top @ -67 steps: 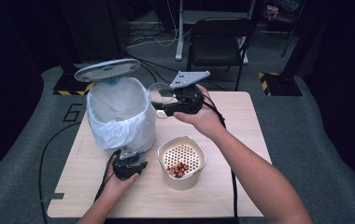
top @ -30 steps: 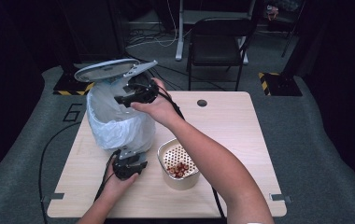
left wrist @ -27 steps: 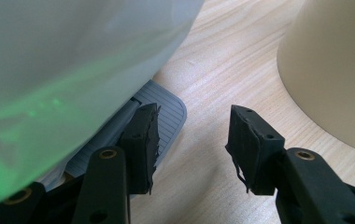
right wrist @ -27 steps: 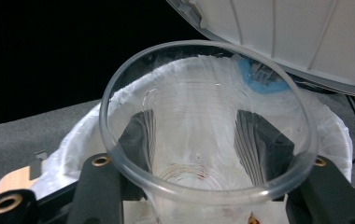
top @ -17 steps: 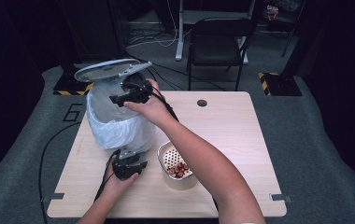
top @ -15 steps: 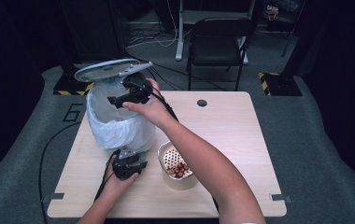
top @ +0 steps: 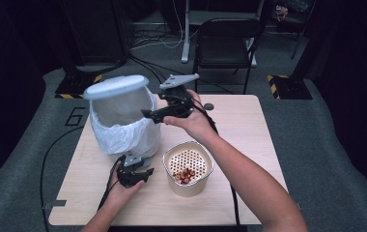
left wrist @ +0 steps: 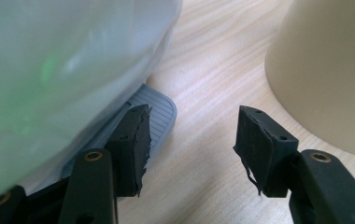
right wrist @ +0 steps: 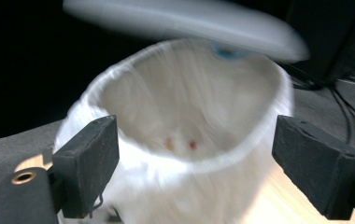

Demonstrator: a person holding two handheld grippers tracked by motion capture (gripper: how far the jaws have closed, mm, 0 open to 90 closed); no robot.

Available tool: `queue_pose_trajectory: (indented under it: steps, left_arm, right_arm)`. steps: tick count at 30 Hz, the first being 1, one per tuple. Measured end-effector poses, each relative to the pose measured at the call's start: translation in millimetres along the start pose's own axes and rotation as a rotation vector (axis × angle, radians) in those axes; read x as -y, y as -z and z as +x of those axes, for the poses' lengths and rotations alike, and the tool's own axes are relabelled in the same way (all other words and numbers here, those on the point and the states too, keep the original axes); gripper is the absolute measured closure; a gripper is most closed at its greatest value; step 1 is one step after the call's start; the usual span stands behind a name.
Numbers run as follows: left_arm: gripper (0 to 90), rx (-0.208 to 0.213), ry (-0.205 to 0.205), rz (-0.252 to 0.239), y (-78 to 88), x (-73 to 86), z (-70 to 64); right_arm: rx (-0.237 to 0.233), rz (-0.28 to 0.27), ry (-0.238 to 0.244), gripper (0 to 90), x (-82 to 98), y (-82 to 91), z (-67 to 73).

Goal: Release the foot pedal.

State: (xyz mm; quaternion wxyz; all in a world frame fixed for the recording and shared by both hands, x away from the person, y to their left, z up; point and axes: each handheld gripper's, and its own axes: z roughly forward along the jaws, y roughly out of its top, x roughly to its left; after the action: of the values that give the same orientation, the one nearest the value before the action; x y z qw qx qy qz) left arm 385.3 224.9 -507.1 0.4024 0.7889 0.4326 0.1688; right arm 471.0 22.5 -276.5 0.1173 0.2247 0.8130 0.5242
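Leftmost on the bench (top: 249,159), toward its far-left corner, stands a pedal bin (top: 123,121) lined with a white bag (top: 119,137); its pale lid (top: 116,87) is tipped up over the open mouth, and in the right gripper view two small reddish bits (right wrist: 180,143) lie blurred at the bottom of the liner; the bin's grey foot pedal (left wrist: 154,109) juts out at its base toward the near edge. Just in front of that pedal, near the near edge, the left gripper (top: 134,174) rests low in the person's left hand (top: 121,193); its jaws have just been opening and stand partly apart with nothing between them, one jaw just beside the pedal. Right of it, close to the near edge, sits a cream pot (top: 188,169) with a perforated insert holding a few reddish-brown nuts (top: 185,175). Above and behind the pot, the right gripper (top: 150,114) hangs beside the bin's rim, jaws spread wide and empty, pointing at the bin's mouth.
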Motion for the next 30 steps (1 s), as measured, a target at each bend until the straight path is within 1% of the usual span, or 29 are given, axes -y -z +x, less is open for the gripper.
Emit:
queue_pose_trajectory:
  steps: [1,2,3,4,6,7,8,9,10,11,12,13,16,17,18,19,20,21,22,23,24,26,27,28,29,30]
  left_arm:
    - [45.0,0.005,0.005,-0.004,1.7,-1.2,-0.1]
    - [44.1,0.018,0.009,-0.016,4.4,-2.9,0.6]
    - [44.0,0.026,0.026,-0.037,7.8,-4.1,0.7]
    - [43.9,0.035,0.024,-0.041,10.2,-4.4,1.0]
    - [43.8,0.030,0.003,-0.038,13.8,-5.3,0.2]
    - [43.7,0.025,0.053,-0.045,14.3,-4.7,-3.9]
    - [43.0,0.022,0.025,-0.050,15.2,-5.6,-2.5]
    - [42.0,0.032,-0.035,-0.053,16.4,-7.1,1.1]
    - [41.2,0.029,-0.037,-0.058,17.2,-7.2,0.8]
    - [40.2,0.026,-0.004,-0.064,18.0,-6.5,-1.6]
    - [39.3,0.032,-0.110,-0.060,19.4,-9.1,4.8]
    - [39.1,0.038,-0.124,-0.052,20.9,-10.1,6.1]
    - [36.8,0.052,-0.096,-0.043,21.9,-11.3,3.6]
    - [36.3,0.052,-0.024,-0.037,22.7,-11.1,-1.3]
    - [35.6,0.064,-0.087,-0.026,23.8,-13.5,1.6]
    - [35.5,0.052,-0.093,-0.030,24.1,-13.9,0.3]
    - [35.6,0.048,-0.112,-0.022,25.5,-14.6,-0.6]
    - [35.4,0.036,-0.084,-0.015,27.5,-13.1,-4.5]
    - [35.3,0.029,-0.123,-0.007,30.3,-12.5,-3.1]
    - [35.2,0.028,-0.103,-0.003,33.2,-10.3,-4.0]
    - [34.7,0.034,-0.071,-0.011,36.7,-7.5,-4.4]
    - [33.5,0.048,-0.057,-0.027,41.0,-4.3,-3.0]
    - [33.2,0.058,-0.006,-0.030,43.3,-1.9,-4.9]
    - [33.2,0.069,0.011,-0.028,45.6,-0.3,-4.9]
    - [33.2,0.066,0.001,-0.031,47.5,1.1,-3.9]
    - [33.1,0.068,-0.017,-0.023,50.0,2.2,-2.0]
  right_arm:
    - [0.014,0.001,-0.008,14.4,5.9,8.6,-3.4]
    - [0.020,0.003,-0.017,14.5,9.3,13.5,-5.4]
    - [0.034,0.001,-0.018,14.6,13.8,19.8,-8.3]
    - [0.051,-0.002,-0.017,14.9,19.4,27.1,-11.6]
    - [0.075,0.000,-0.023,14.9,27.7,37.4,-17.3]
    - [0.085,-0.004,-0.023,15.0,31.7,42.0,-20.1]
    - [0.094,0.002,-0.031,15.0,34.5,45.3,-21.3]
    - [0.105,0.005,-0.035,15.1,38.2,49.2,-23.2]
    - [0.108,0.009,-0.036,15.2,42.0,53.3,-24.9]
    - [0.111,0.008,-0.040,15.2,45.7,57.4,-25.6]
    - [0.116,0.005,-0.047,15.3,49.2,61.2,-25.5]
    - [0.122,0.008,-0.046,15.3,52.7,65.2,-25.5]
    - [0.137,0.002,-0.041,15.3,62.2,77.1,-24.3]
    - [0.143,0.004,-0.045,15.4,65.2,80.8,-23.3]
    - [0.146,0.001,-0.039,15.4,68.7,84.9,-23.0]
    - [0.148,0.001,-0.043,15.5,71.7,88.4,-22.3]
    - [0.149,0.002,-0.045,15.5,74.1,90.7,-21.8]
    - [0.153,0.003,-0.049,15.5,77.2,93.6,-21.2]
    - [0.159,0.007,-0.048,15.5,80.7,96.1,-21.1]
    - [0.161,0.015,-0.058,15.5,84.4,98.6,-20.5]
    - [0.167,0.009,-0.053,15.5,88.5,100.5,-21.2]
    - [0.176,0.014,-0.065,15.5,97.2,104.1,-22.1]
    - [0.180,0.016,-0.071,15.6,101.7,106.0,-22.9]
    - [0.187,0.020,-0.078,15.7,106.3,107.6,-23.7]
    - [0.194,0.025,-0.072,15.9,111.1,109.3,-24.9]
    - [0.206,0.028,-0.080,16.1,116.0,111.3,-25.2]
